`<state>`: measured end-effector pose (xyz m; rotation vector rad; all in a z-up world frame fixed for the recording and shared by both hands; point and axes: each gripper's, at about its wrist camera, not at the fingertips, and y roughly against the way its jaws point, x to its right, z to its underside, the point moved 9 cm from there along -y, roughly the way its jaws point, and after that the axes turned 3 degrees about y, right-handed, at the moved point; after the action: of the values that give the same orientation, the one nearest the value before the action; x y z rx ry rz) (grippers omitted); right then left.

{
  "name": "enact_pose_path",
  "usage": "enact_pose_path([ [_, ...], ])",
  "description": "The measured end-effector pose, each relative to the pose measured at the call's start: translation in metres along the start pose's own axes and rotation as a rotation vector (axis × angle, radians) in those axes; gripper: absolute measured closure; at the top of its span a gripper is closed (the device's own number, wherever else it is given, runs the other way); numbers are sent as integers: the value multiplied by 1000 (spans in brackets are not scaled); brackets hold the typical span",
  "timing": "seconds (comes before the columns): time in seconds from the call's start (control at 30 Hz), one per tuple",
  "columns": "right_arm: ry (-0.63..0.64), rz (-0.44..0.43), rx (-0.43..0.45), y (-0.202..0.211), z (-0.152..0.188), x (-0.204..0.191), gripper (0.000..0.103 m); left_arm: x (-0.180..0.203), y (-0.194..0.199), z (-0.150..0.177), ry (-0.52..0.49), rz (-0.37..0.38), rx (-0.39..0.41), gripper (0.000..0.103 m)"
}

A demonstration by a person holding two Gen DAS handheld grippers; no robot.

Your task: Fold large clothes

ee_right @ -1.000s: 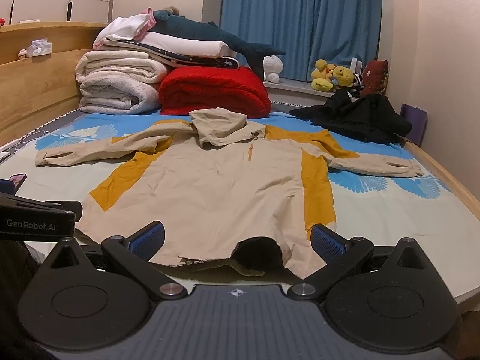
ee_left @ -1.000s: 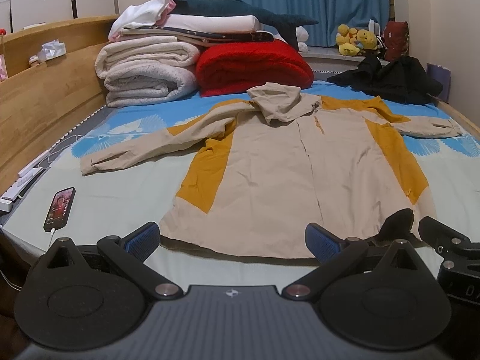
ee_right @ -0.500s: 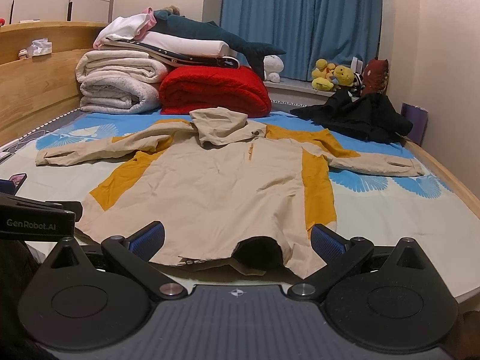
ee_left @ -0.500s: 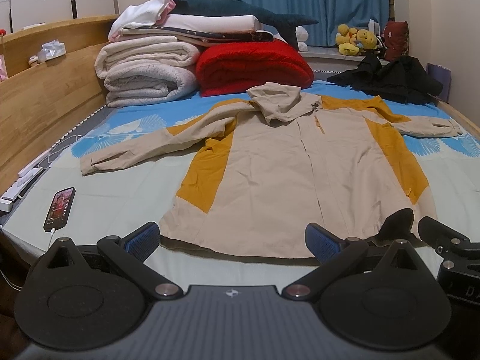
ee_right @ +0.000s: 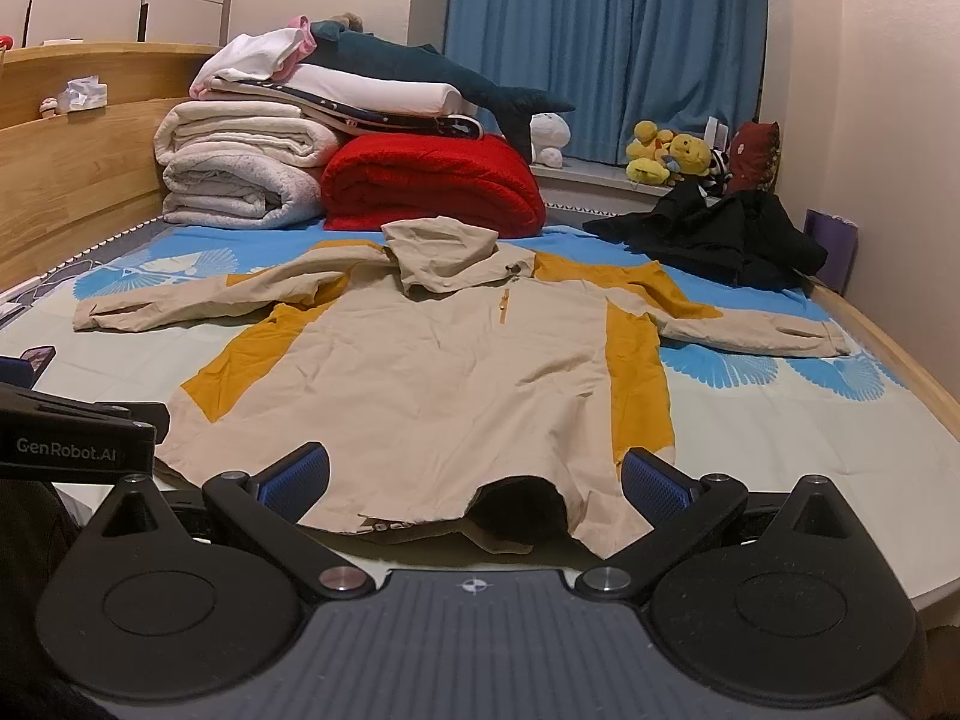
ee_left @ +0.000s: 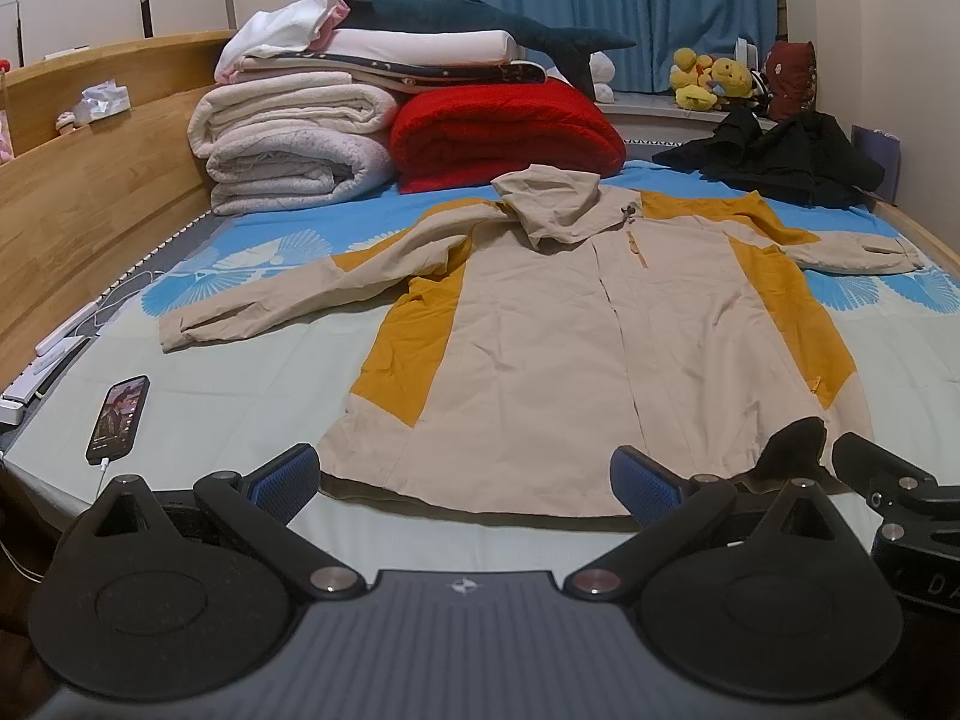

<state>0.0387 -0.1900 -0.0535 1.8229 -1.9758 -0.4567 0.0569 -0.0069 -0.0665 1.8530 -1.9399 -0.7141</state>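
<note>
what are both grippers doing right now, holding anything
Left gripper: jaws open, empty, at the near hem of the jacket.
Right gripper: jaws open, empty, at the same hem.

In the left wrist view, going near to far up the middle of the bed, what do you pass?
left gripper, open → hem of the beige and yellow jacket → its hood → red blanket → plush shark → blue curtain.
</note>
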Motion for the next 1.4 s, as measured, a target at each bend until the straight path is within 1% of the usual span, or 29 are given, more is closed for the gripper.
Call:
enact_pose_path([
  [1.4, 4, -3, -2, 0, -1, -2, 1, 3, -1, 3, 1, 4, -6, 0],
])
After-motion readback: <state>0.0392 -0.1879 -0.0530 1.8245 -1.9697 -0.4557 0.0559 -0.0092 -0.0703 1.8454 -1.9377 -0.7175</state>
